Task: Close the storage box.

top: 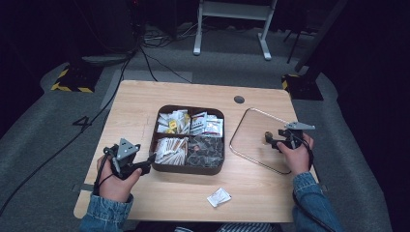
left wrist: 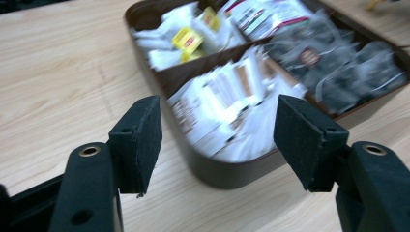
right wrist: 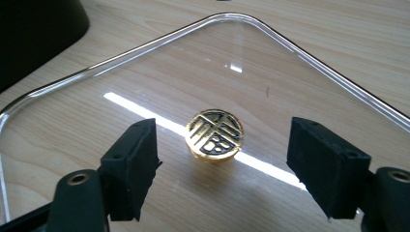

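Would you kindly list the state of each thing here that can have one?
Brown compartmented tray: uncovered, full of packets.
Clear glass lid with gold knob: off the tray, flat on table.
White sachet: loose on table.
Left gripper: open, empty.
Right gripper: open around knob.

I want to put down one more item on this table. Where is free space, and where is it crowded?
The widest bare wood lies left of the brown compartment tray, toward the table's left edge. A strip behind the tray is free too. The near edge is partly taken by a white sachet. The right side is crowded by the clear glass lid with its gold knob.
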Tool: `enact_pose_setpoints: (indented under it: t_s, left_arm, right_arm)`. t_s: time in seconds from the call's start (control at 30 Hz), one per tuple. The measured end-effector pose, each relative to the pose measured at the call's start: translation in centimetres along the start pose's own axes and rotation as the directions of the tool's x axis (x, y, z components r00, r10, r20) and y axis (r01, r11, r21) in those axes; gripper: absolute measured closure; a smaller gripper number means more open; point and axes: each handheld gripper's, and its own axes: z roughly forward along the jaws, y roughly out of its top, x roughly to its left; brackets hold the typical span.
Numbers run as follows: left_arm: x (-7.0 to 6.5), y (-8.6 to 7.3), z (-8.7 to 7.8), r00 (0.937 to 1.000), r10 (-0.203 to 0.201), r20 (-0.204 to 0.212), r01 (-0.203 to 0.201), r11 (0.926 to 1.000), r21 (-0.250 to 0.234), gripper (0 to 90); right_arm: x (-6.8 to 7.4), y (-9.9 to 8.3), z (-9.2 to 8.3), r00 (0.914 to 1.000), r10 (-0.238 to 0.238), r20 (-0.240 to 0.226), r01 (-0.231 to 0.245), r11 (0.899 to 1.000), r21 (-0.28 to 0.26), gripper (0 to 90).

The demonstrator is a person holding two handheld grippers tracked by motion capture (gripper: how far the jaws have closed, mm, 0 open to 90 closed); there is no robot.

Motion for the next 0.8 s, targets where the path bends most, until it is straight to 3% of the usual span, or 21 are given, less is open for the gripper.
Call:
enact_pose_setpoints:
  t_s: [0.13,0.27,0.47,0.63,0.8]
  left_arm:
    - [1.4,-1.0,0.3,0.9995,-0.025,-0.02,0.026,0.9988,0.042,33.6]
    - [2.5,-2.0,0.8,0.9947,-0.044,-0.093,0.051,0.9957,0.077,33.7]
    - [4.1,-3.6,2.0,0.9904,-0.097,-0.099,0.108,0.9882,0.109,32.6]
    - [5.0,-4.5,3.0,0.9858,-0.119,-0.119,0.134,0.9821,0.132,32.0]
    - [5.4,-5.2,3.6,0.9866,-0.123,-0.108,0.139,0.9774,0.159,31.2]
  right_arm:
    - [-0.4,-0.3,0.4,0.9999,0.015,-0.001,-0.015,1.0,0.009,26.1]
    - [-0.5,-0.6,1.0,0.9996,0.028,-0.011,-0.027,0.999,0.016,24.7]
    - [-0.6,-0.7,1.7,0.9983,0.056,-0.014,-0.055,0.998,0.021,23.6]
    - [-0.3,-0.7,2.5,0.9994,0.035,-0.007,-0.035,0.999,0.029,25.9]
    - [-0.3,-0.7,2.7,0.9994,0.034,-0.012,-0.033,0.999,0.032,38.1]
